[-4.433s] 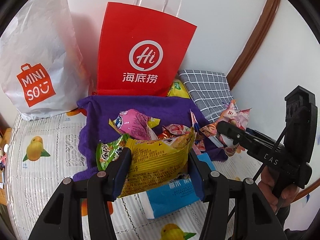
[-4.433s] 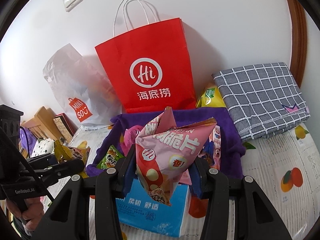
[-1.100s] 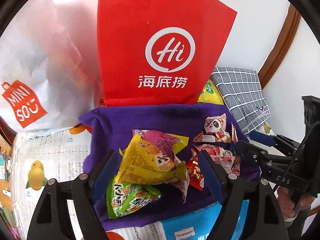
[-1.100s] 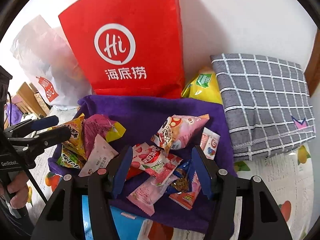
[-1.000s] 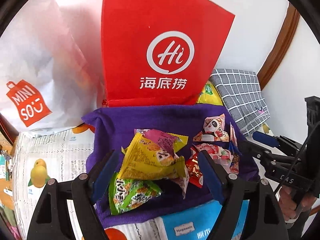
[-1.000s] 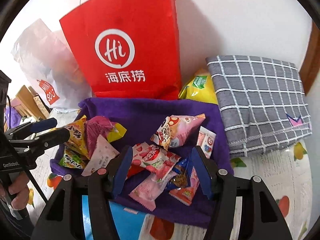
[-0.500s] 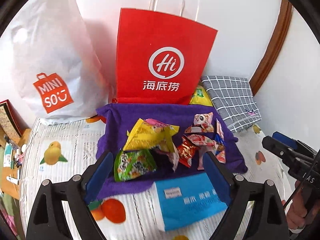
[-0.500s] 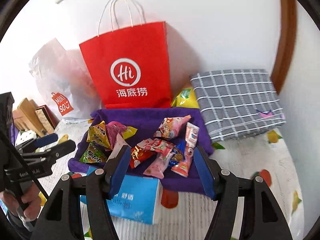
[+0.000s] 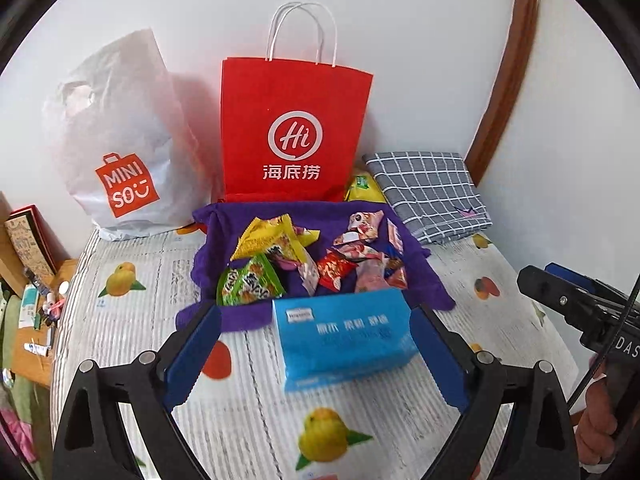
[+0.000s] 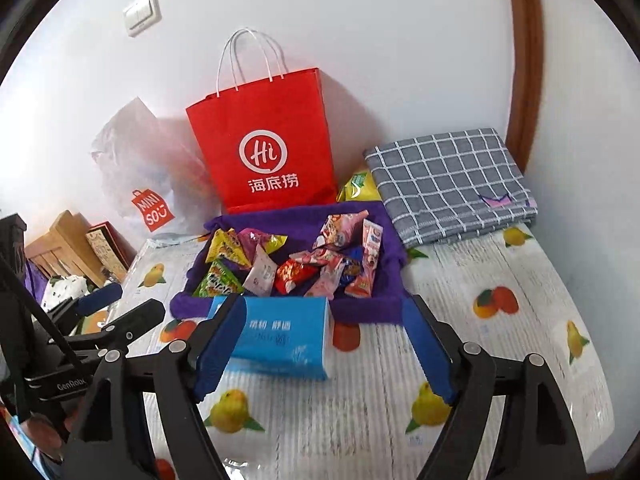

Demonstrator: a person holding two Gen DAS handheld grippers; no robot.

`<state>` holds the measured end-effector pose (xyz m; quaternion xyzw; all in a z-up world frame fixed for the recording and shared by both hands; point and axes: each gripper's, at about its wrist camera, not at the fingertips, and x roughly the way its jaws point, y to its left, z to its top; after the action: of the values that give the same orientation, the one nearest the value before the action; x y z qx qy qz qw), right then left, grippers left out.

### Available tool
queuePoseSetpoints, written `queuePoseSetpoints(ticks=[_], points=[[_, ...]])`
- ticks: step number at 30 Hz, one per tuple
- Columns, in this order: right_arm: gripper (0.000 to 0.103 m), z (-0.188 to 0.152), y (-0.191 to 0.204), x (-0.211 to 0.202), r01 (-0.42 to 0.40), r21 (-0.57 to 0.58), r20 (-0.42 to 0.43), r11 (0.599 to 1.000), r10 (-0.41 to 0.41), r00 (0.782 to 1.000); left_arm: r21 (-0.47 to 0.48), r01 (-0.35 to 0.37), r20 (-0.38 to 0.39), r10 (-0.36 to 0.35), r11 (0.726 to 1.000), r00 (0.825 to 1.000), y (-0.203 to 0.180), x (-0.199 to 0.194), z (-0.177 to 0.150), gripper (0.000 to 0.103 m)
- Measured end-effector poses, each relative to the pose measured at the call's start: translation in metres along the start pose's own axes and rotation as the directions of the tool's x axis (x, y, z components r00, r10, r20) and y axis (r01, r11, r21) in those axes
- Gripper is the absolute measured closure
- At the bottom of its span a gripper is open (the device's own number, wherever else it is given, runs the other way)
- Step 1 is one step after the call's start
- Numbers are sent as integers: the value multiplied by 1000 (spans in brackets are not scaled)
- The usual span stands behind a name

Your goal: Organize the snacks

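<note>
Pulling clear, the left tongs (image 9: pixel 316 354) and right tongs (image 10: pixel 324 346), both empty with jaws just widened, should lift straight off, leaving the snack packets (image 9: pixel 316 260) heaped on the purple cloth (image 9: pixel 216 240) beyond their tips, behind the blue tissue pack (image 9: pixel 344 338).

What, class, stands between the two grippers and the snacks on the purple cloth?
The blue tissue pack lies on the near edge of the purple cloth, directly between both open grippers, left and right, and the snacks.

A loose heap of bright foil snack packets (image 9: pixel 312 260) lies on the purple cloth (image 9: pixel 224 220), just beyond the blue tissue pack (image 9: pixel 344 336).
</note>
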<state>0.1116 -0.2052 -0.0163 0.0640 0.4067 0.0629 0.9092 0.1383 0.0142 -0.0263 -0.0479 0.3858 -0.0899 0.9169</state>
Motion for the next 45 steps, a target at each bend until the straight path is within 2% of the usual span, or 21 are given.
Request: queuePoseSetpoints(ticks=[5, 7, 11, 13, 21, 31, 45], points=[[22, -18, -4, -21, 47, -1, 29, 999, -47, 998, -7, 3, 24, -2, 1000, 1000, -7, -26, -15, 8], [17, -27, -6, -31, 59, 5, 44, 998, -59, 997, -6, -6, 38, 6, 1000, 999, -11, -37, -21, 8], [16, -42, -10, -48, 54, 17, 61, 998, -55, 997, 2, -29, 63, 29, 1000, 998, -19, -55, -32, 8], [11, -48, -12, -58, 68, 21, 75, 997, -70, 995, 3, -38, 72, 38, 999, 997, -23, -62, -37, 8], [3, -69, -19, -97, 111, 30, 134, 993, -114, 984, -2, -27, 100, 27, 1000, 995, -37, -90, -58, 7], [2, -89, -12, -126, 145, 18, 162, 989, -146, 976, 16, -17, 140, 14, 1000, 990, -51, -122, -75, 6], [2, -101, -3, -131, 145, 5, 158, 989, -144, 977, 17, -40, 147, 38, 999, 988, -52, -132, -82, 6]])
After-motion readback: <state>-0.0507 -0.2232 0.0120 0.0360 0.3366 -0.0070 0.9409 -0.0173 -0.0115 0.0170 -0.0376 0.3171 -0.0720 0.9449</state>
